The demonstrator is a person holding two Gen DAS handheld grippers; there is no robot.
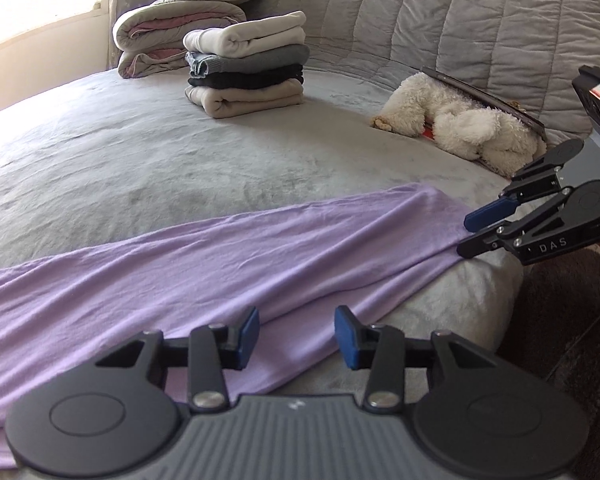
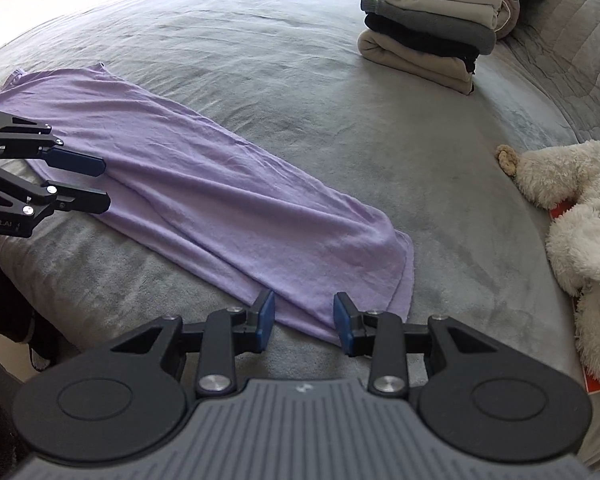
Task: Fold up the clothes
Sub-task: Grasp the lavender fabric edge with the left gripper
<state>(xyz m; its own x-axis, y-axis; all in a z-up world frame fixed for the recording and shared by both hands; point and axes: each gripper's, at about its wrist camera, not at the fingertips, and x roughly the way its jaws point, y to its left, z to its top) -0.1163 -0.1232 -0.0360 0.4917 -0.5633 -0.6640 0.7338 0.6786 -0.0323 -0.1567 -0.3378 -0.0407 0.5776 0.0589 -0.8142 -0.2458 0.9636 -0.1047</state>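
A lilac garment [image 1: 220,260] [image 2: 188,184] lies folded into a long narrow strip across the grey bed [image 1: 100,152], near its front edge. My left gripper [image 1: 298,334] [image 2: 104,184] is open and straddles the strip's near long edge, with cloth under the gap. My right gripper [image 2: 305,322] [image 1: 466,234] is open too. Its blue pads [image 2: 266,318] stand on either side of the strip's near end corner without pinching it. The cloth rests flat on the bed in both views.
A stack of folded clothes [image 1: 246,64] [image 2: 428,28] sits at the back of the bed. Folded quilts and pillows [image 1: 172,28] lie behind it. A white plush toy [image 1: 460,124] [image 2: 580,208] lies at the right. A dark rug [image 1: 572,320] covers the floor beside the bed.
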